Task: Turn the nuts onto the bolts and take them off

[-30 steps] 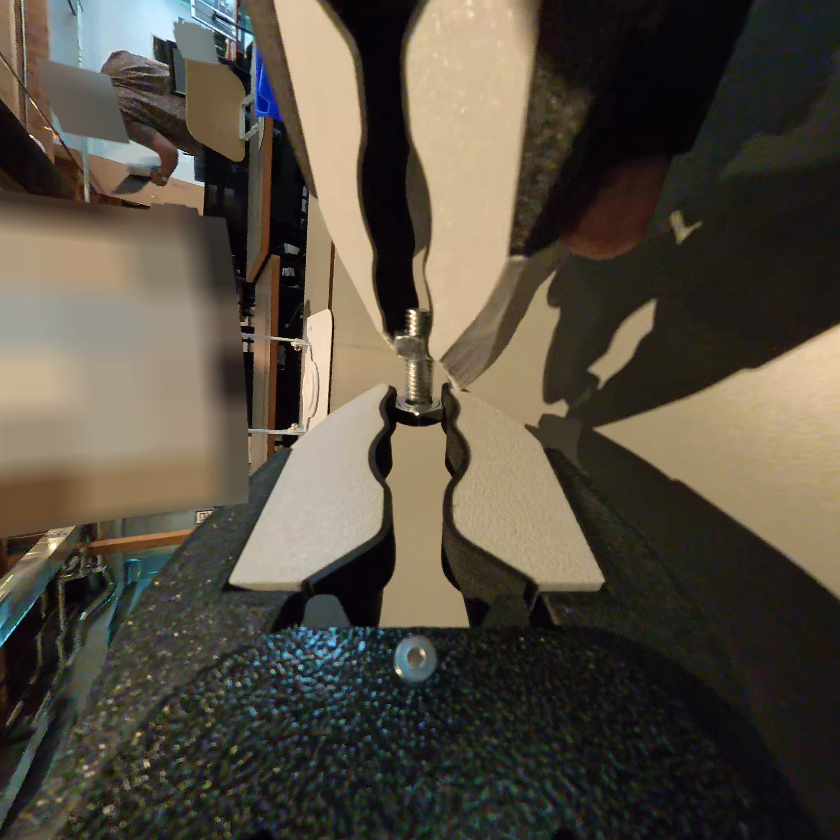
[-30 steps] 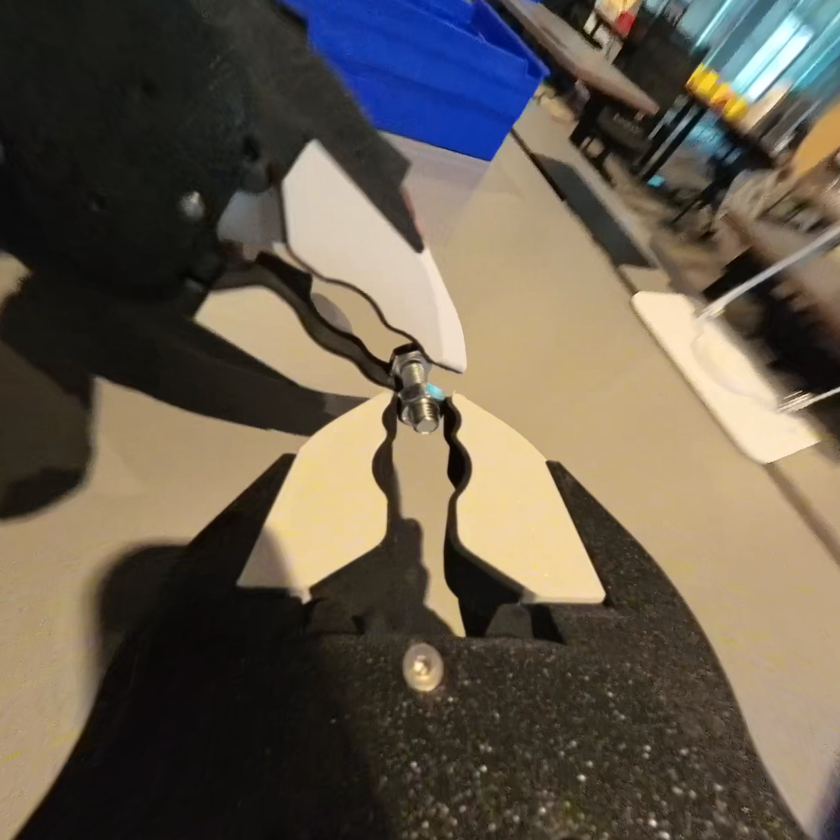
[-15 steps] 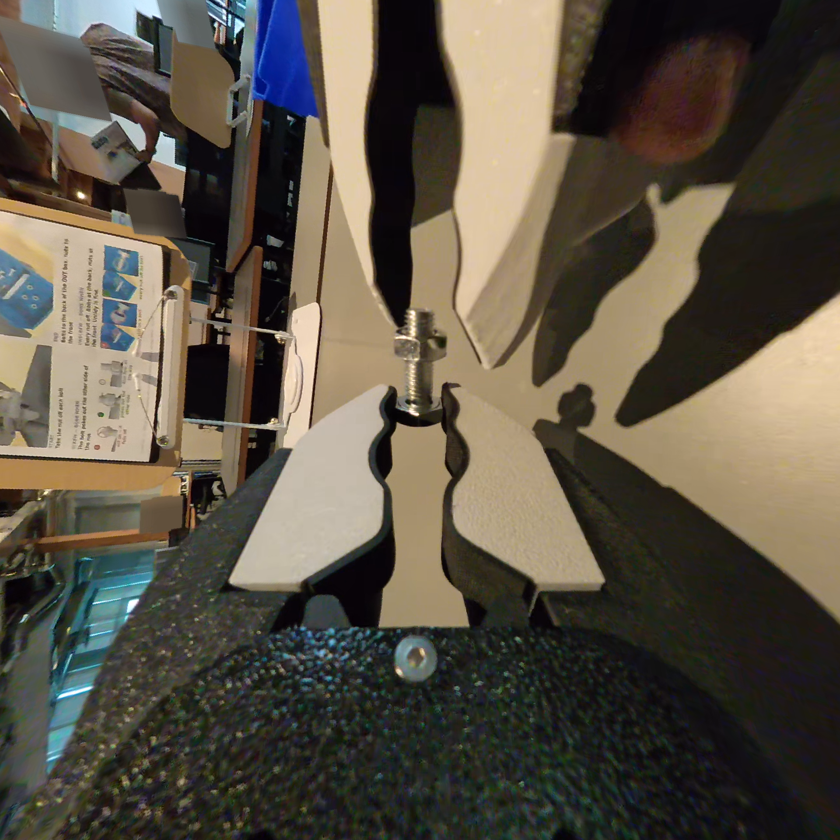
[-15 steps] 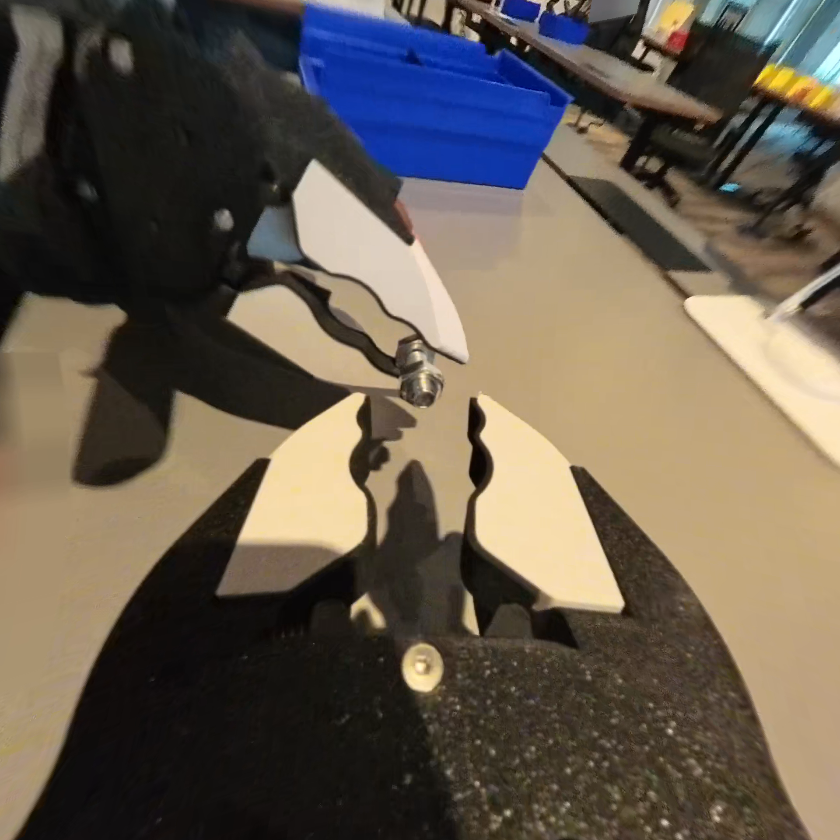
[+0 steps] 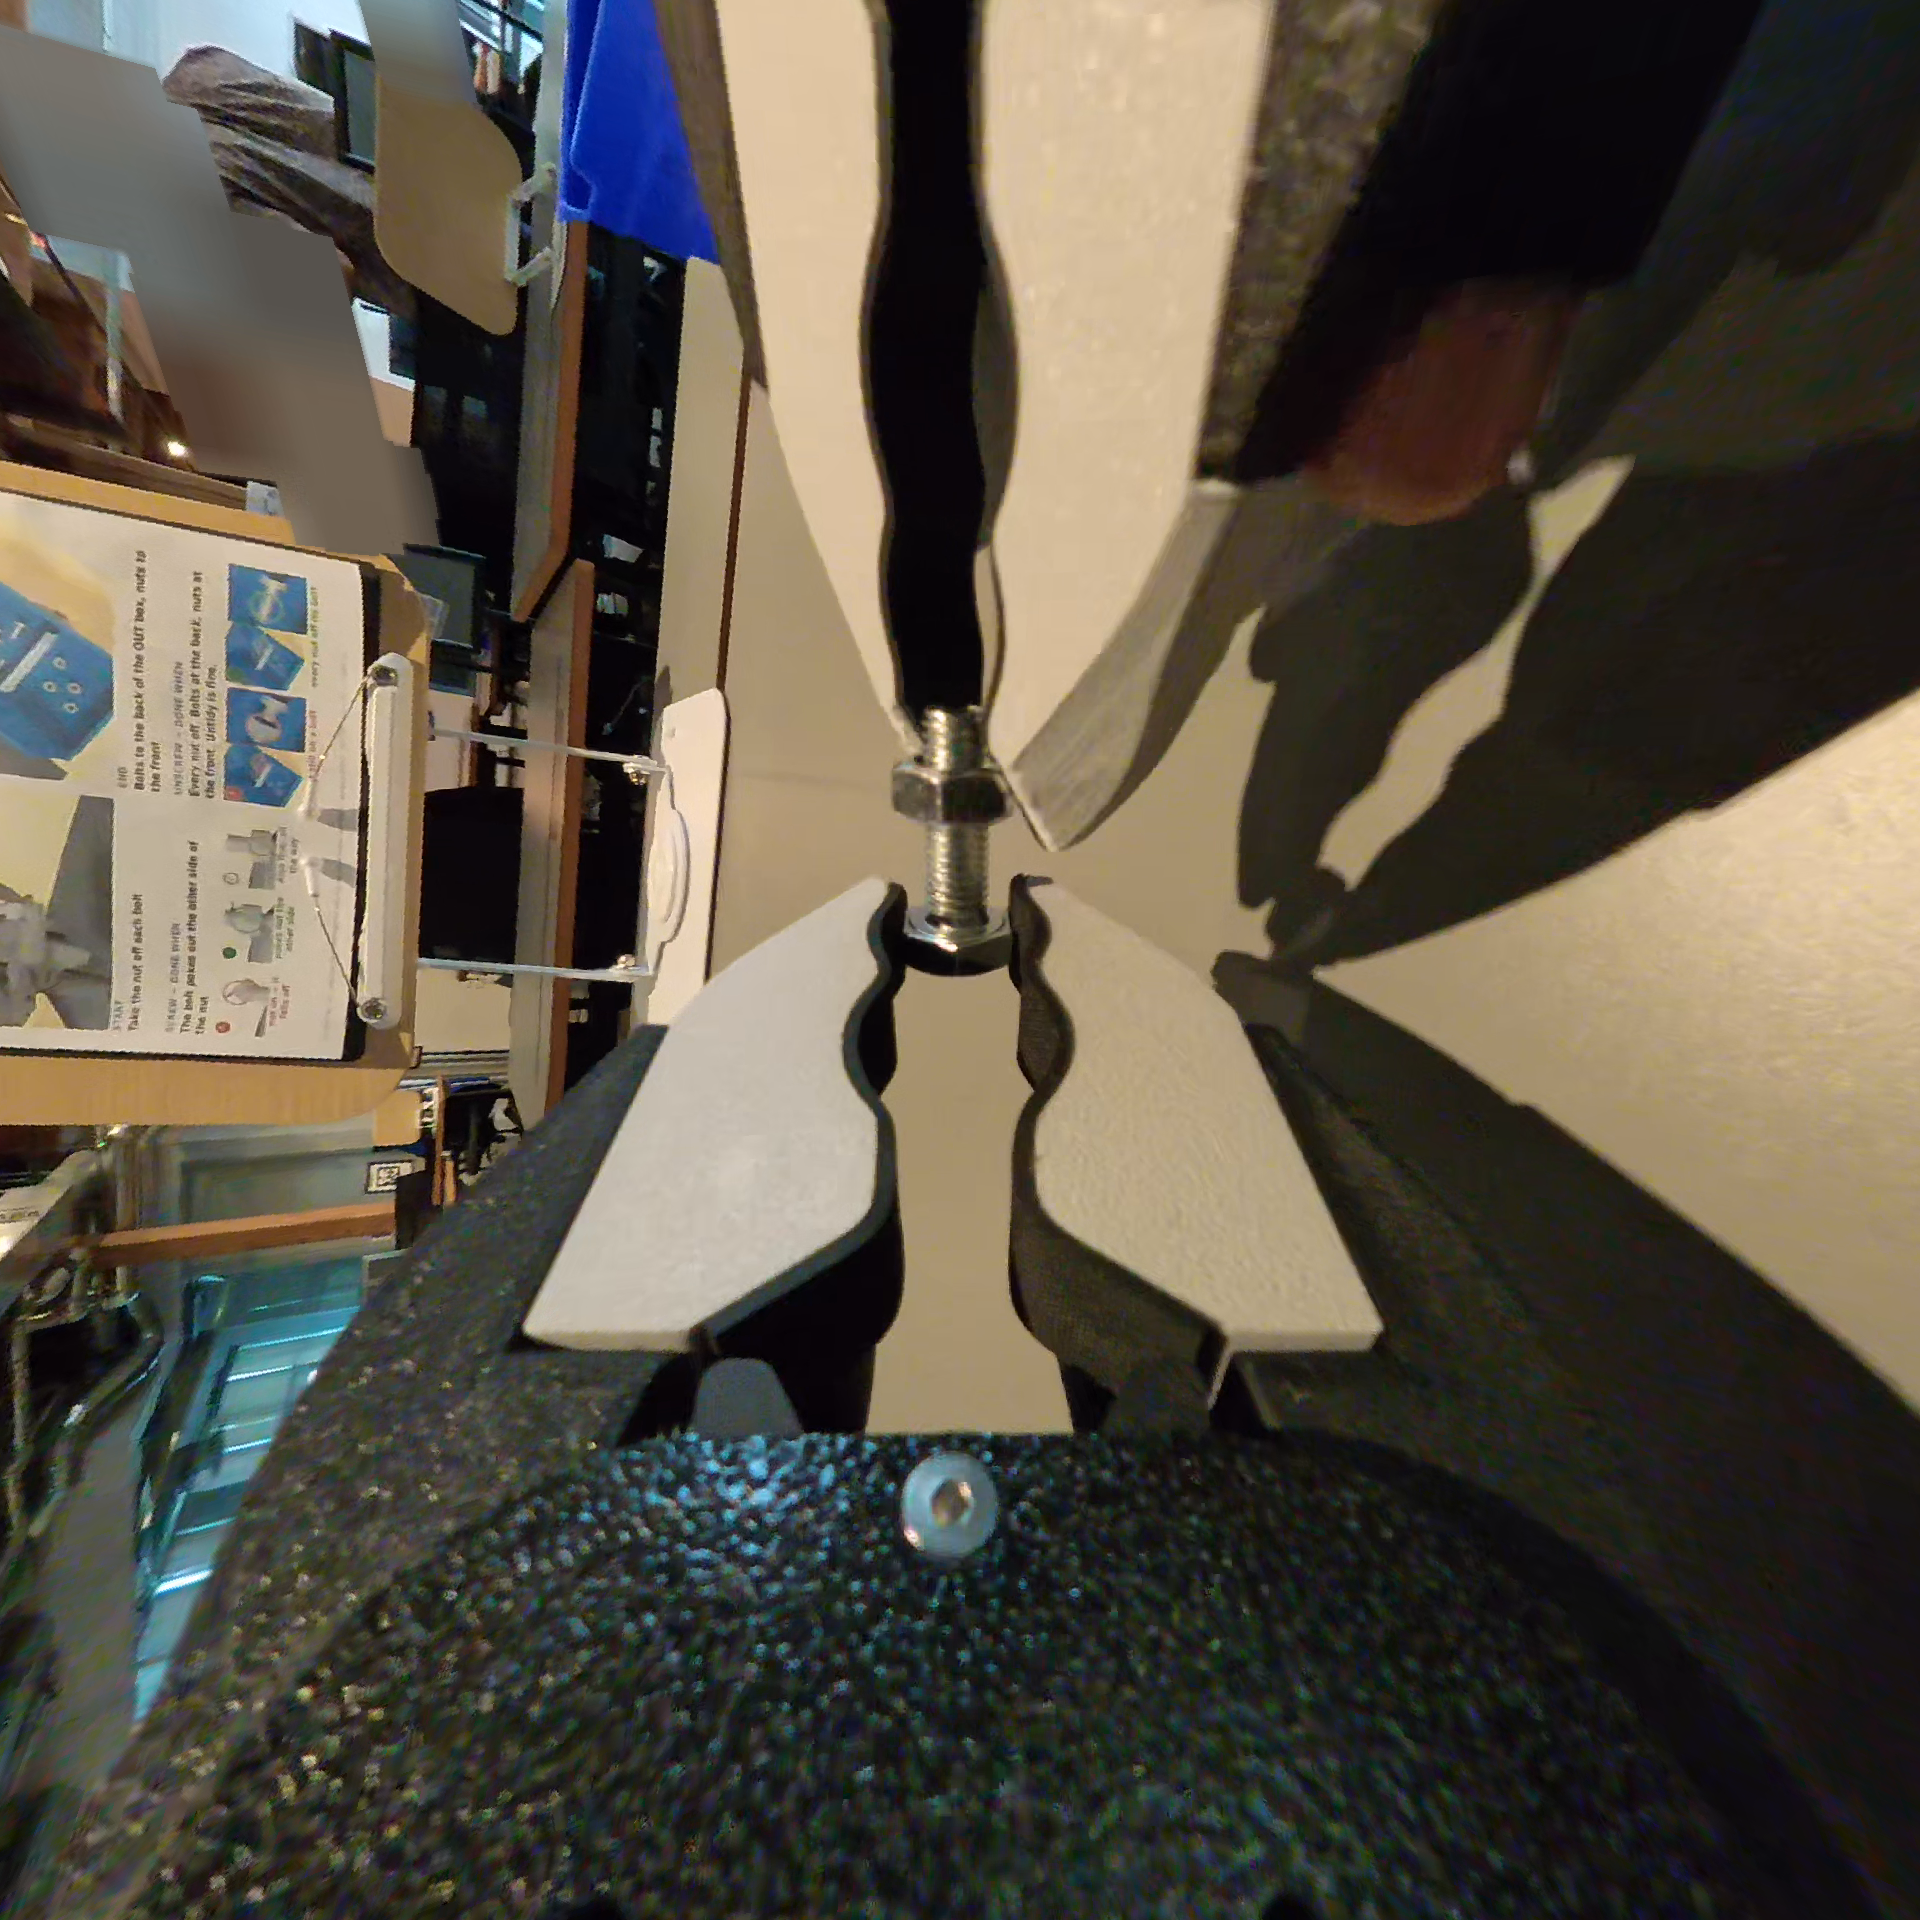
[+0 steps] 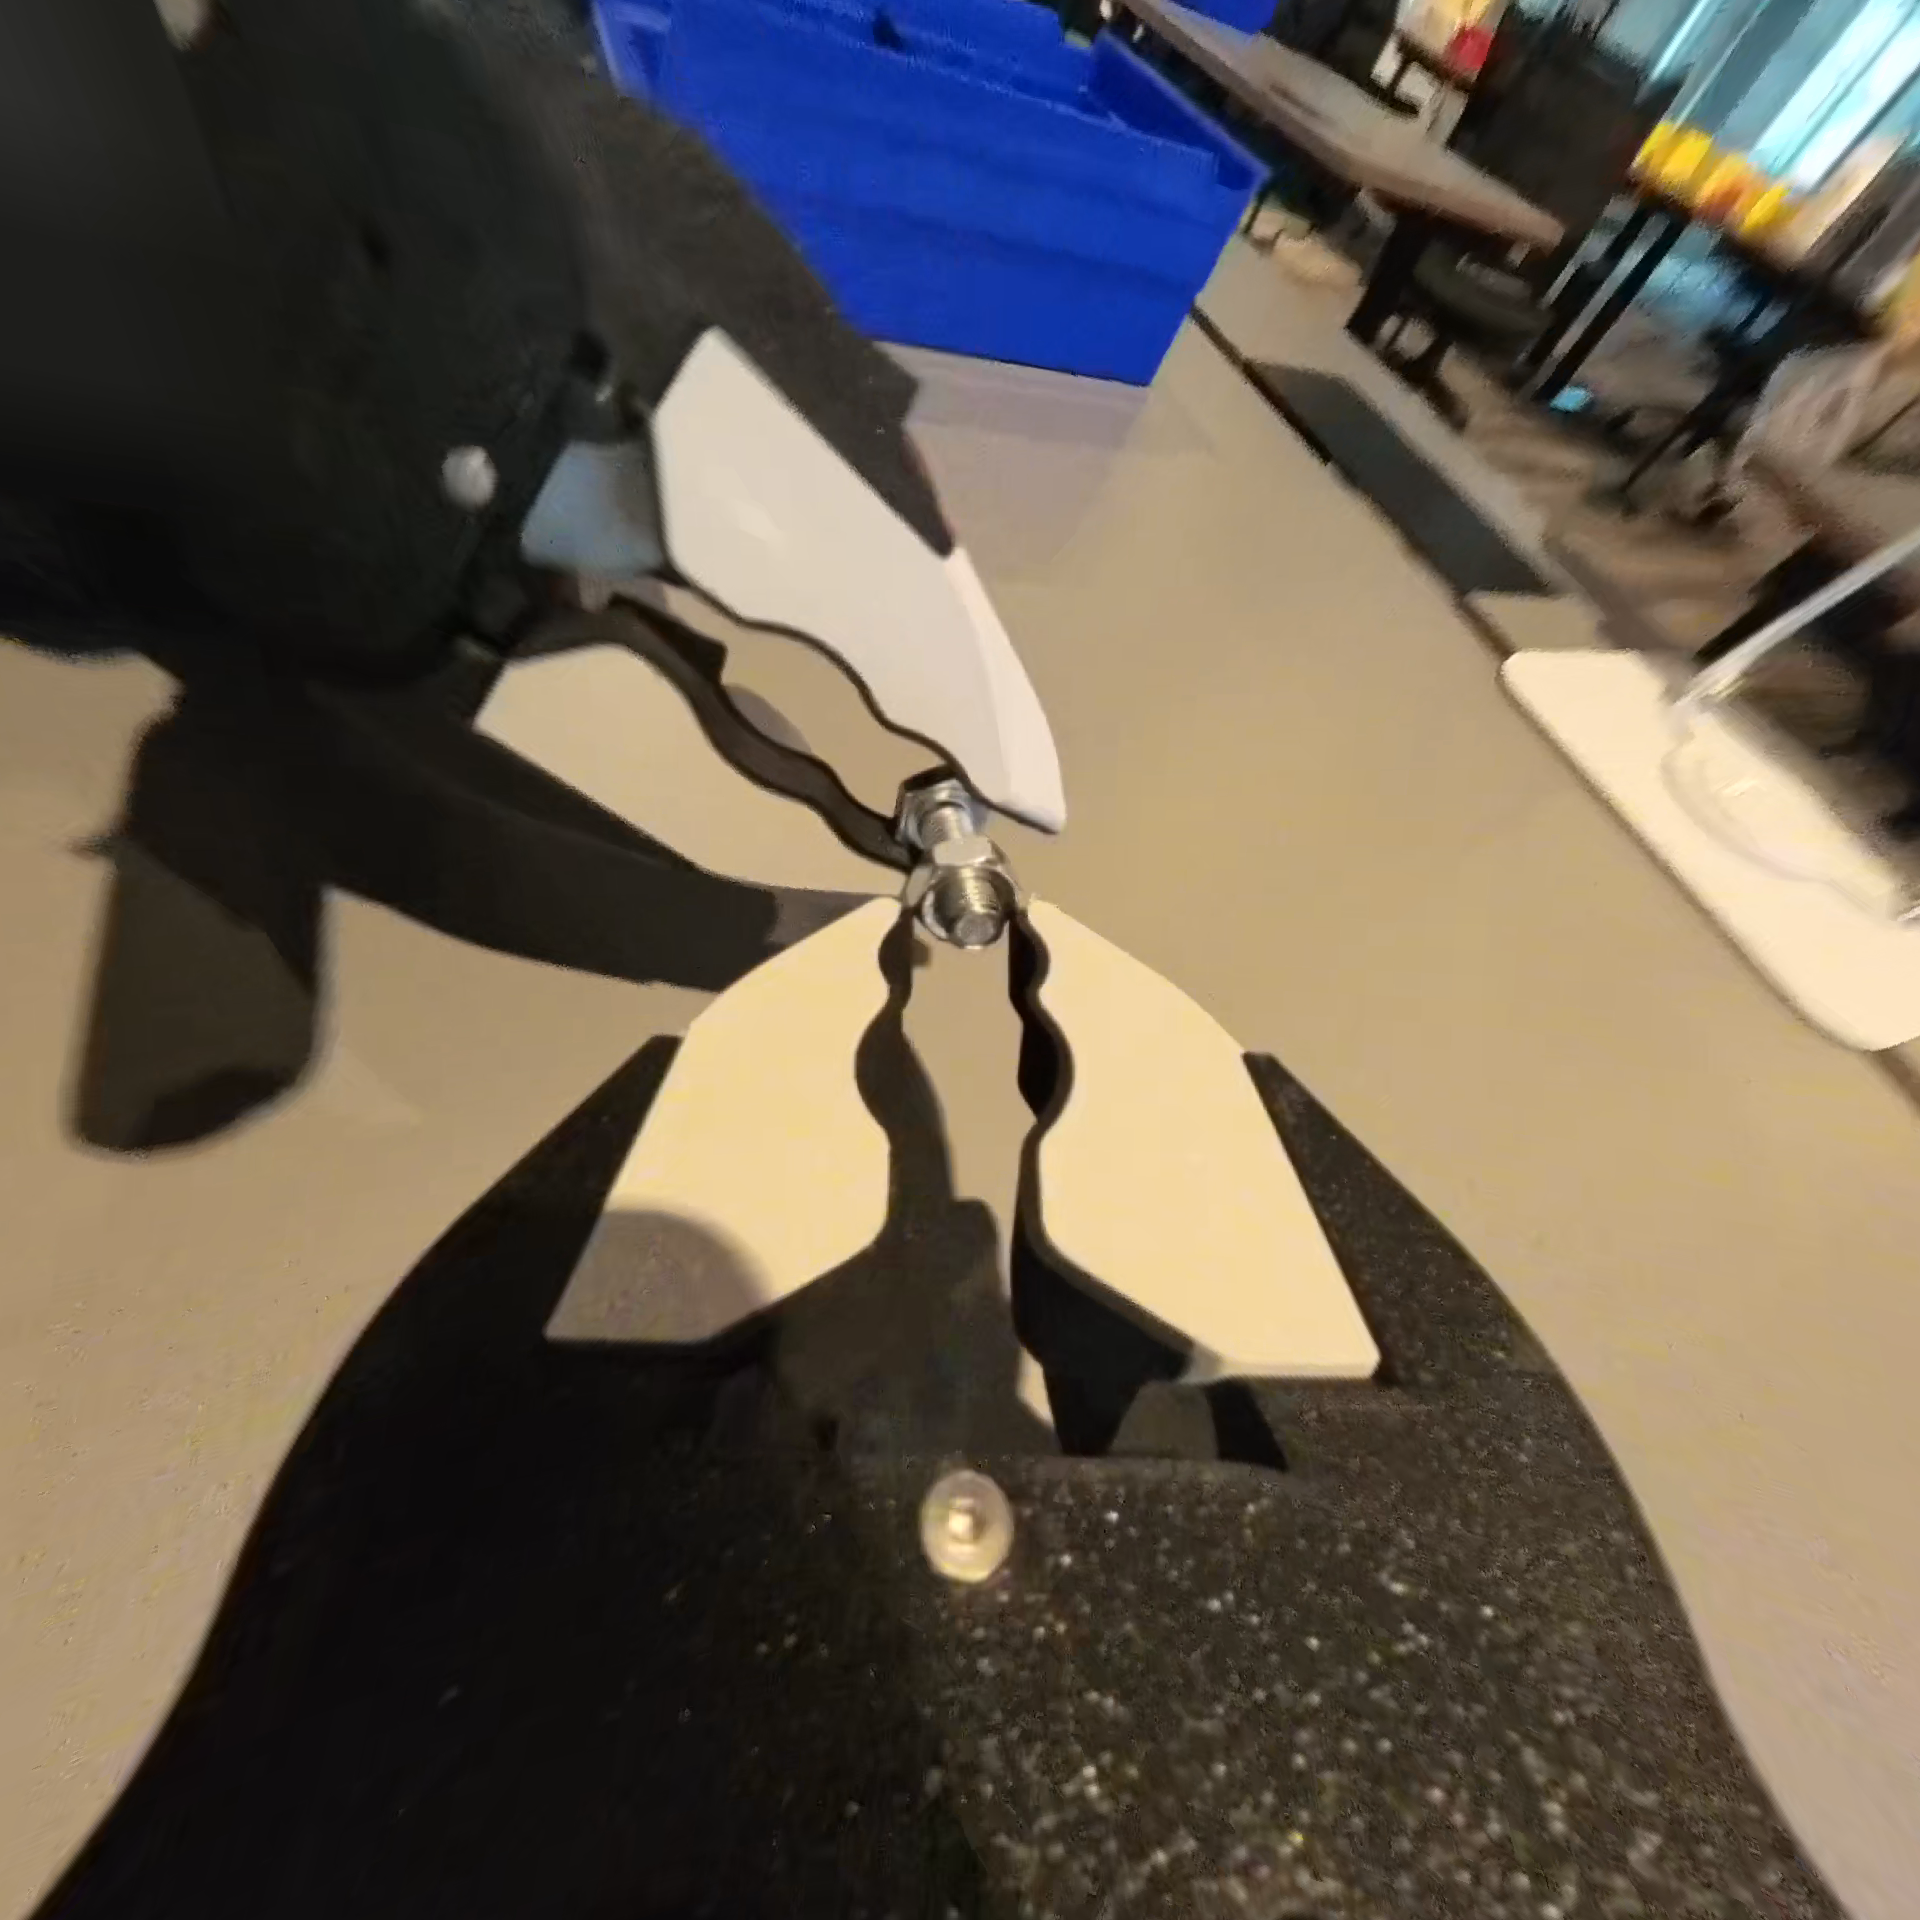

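A silver bolt (image 5: 951,878) is held by its head between the fingertips of my left gripper (image 5: 951,909), which is shut on it. A hex nut (image 5: 951,795) sits partway along the thread, near the free end. In the left wrist view my right gripper (image 5: 961,764) comes in from the top with its tips closed around the nut. In the right wrist view my right gripper (image 6: 961,909) is shut on the nut (image 6: 966,878) with the bolt's end facing the camera. There my left gripper (image 6: 920,805) reaches in from the upper left.
Both grippers hover above a grey table (image 6: 1351,1039). A blue bin (image 6: 935,177) stands at the back of it. A white stand base (image 6: 1714,831) lies to the right. A clipboard with an instruction sheet (image 5: 187,790) stands beyond. A thumb (image 5: 1434,416) rests on the right gripper. Left and right tips are no more than a few centimetres apart.
Half a second ago my right gripper was open and drawn back from the bolt. It has moved in again and closed on the nut. My left gripper keeps its hold on the bolt.
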`<state>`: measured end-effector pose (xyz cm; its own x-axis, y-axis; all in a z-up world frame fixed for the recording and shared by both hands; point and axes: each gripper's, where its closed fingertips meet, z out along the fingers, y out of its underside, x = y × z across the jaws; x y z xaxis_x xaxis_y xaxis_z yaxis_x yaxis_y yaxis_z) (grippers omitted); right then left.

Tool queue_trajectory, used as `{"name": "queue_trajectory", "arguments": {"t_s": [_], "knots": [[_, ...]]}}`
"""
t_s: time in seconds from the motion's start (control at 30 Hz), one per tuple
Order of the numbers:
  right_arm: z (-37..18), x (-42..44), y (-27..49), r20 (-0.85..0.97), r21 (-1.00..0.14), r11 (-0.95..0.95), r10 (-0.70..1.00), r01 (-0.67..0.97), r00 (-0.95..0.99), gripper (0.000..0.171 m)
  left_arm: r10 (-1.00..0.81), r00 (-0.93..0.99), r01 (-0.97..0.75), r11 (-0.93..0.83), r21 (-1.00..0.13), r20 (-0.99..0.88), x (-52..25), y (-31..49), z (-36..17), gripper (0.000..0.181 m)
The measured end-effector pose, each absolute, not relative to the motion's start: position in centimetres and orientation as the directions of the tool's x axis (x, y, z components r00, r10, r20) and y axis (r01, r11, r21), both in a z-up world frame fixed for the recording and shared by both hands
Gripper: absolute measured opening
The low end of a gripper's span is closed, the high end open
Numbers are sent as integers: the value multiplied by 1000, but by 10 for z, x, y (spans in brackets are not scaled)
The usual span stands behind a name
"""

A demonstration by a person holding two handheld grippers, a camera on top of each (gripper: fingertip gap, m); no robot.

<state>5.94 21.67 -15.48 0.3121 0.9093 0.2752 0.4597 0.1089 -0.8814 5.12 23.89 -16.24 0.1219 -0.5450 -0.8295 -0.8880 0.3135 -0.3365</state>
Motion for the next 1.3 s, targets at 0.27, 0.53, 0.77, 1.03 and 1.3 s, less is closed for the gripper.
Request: {"name": "queue_trajectory", "arguments": {"t_s": [0.27, 0.53, 0.77, 1.03, 1.3], "knots": [[-148, 56, 212, -361, -898, -404, 904, 177, 231, 18, -538, 141, -890, 300, -344, -831, 49, 241, -160, 19], [-151, 63, 215, 188, -907, 65, 947, 417, 261, 41, -587, 157, -871, 297, -392, -794, 51, 239, -163, 19], [-157, 63, 217, 566, -728, 367, 799, 579, 203, 25, -599, 105, -865, 339, -370, -794, 58, 232, -167, 19], [-154, 56, 213, 97, -911, -40, 947, 410, 308, 19, -540, 91, -890, 333, -312, -837, 53, 237, -164, 19], [-148, 59, 210, -151, -943, -208, 964, 261, 220, 32, -569, 149, -872, 311, -379, -809, 52, 238, -160, 19]]}}
